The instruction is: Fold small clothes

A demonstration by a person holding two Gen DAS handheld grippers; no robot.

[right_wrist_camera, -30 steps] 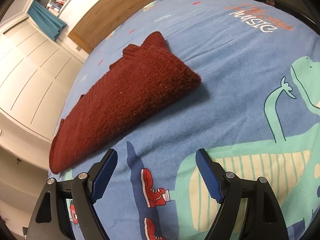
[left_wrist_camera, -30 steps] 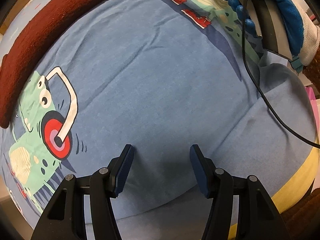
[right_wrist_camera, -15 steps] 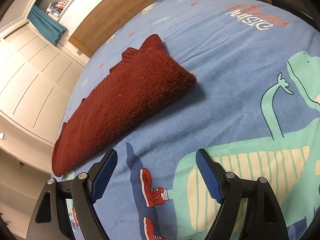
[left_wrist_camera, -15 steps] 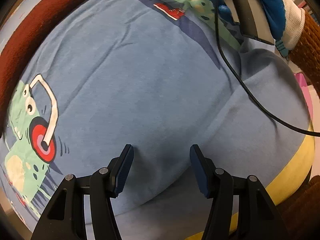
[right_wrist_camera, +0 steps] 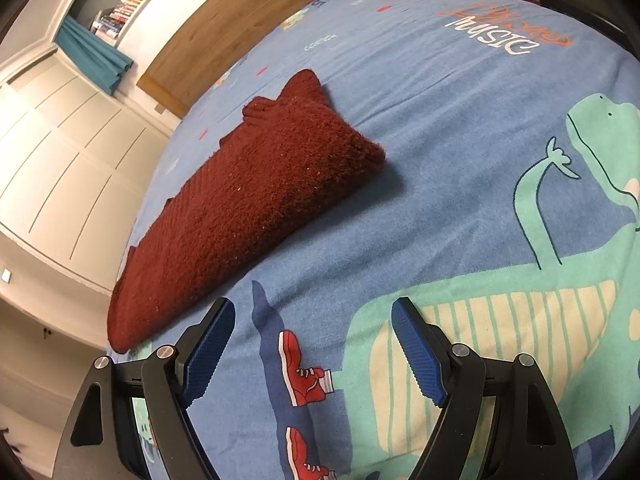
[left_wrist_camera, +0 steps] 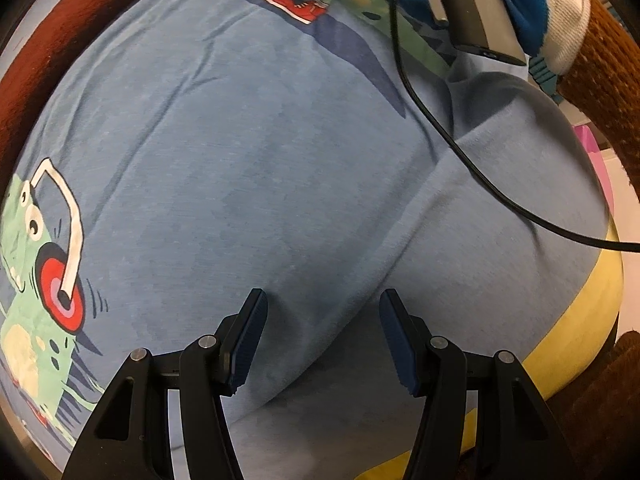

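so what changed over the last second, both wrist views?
The left gripper slid across the blue dinosaur-print cover toward its yellow edge band, jaws open, nothing gripped. The right gripper stayed put, open and empty; the folded dark red knitted sweater did not move.

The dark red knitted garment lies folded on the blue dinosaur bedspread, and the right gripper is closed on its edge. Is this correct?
Not entirely. In the right wrist view the right gripper is open and holds nothing; its jaws stand over the bedspread, beside the dark red knitted garment. The garment does lie folded on the bedspread.
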